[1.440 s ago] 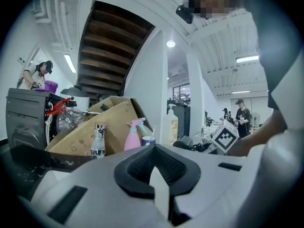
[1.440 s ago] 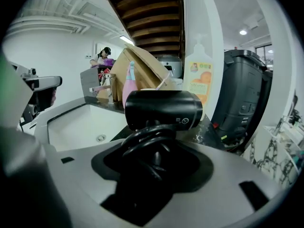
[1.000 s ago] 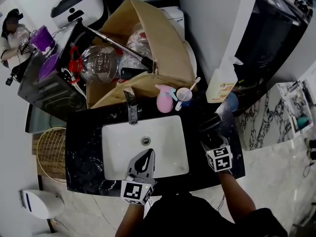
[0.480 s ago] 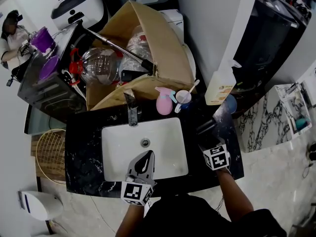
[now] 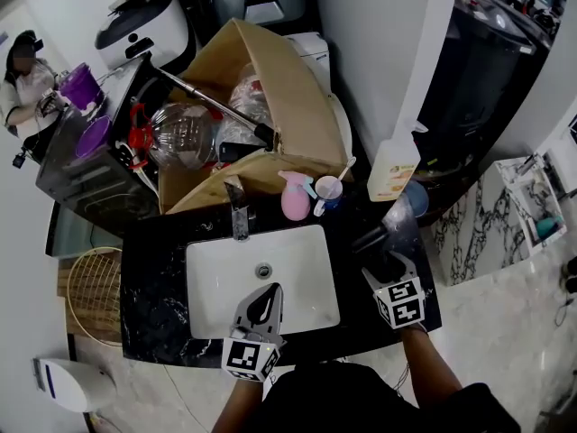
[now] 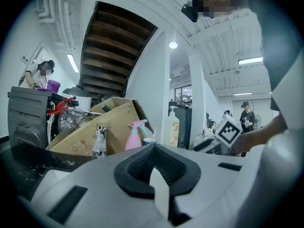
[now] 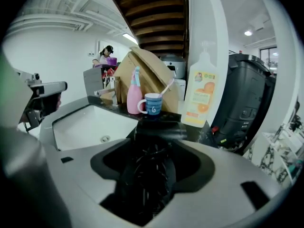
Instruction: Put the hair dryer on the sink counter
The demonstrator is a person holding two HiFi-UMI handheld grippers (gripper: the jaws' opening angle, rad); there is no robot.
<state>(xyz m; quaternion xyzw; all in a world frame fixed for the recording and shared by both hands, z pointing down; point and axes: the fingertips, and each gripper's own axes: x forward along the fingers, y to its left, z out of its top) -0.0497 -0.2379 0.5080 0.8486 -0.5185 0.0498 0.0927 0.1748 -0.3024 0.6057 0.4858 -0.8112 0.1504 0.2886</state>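
Note:
The black hair dryer (image 5: pixel 374 238) lies on the black sink counter (image 5: pixel 153 278), right of the white basin (image 5: pixel 225 278). My right gripper (image 5: pixel 388 264) stands over its rear end, jaws opening, the dryer's dark body (image 7: pixel 147 175) still between them with the pads drawn off it. In the right gripper view the dryer's barrel points toward the cup. My left gripper (image 5: pixel 267 294) hovers above the basin's front edge, shut with nothing in it; its tips (image 6: pixel 156 175) meet in the left gripper view.
Behind the basin stand a faucet (image 5: pixel 239 210), a pink spray bottle (image 5: pixel 296 197), a blue cup with a toothbrush (image 5: pixel 328 190) and an orange-labelled pump bottle (image 5: pixel 392 174). A cardboard box (image 5: pixel 288 88) of clutter sits behind. A wire basket (image 5: pixel 90 291) is left of the counter.
The right gripper's jaws have widened around the hair dryer and the gripper has drawn back slightly toward the counter's front edge. The left gripper has stayed over the basin.

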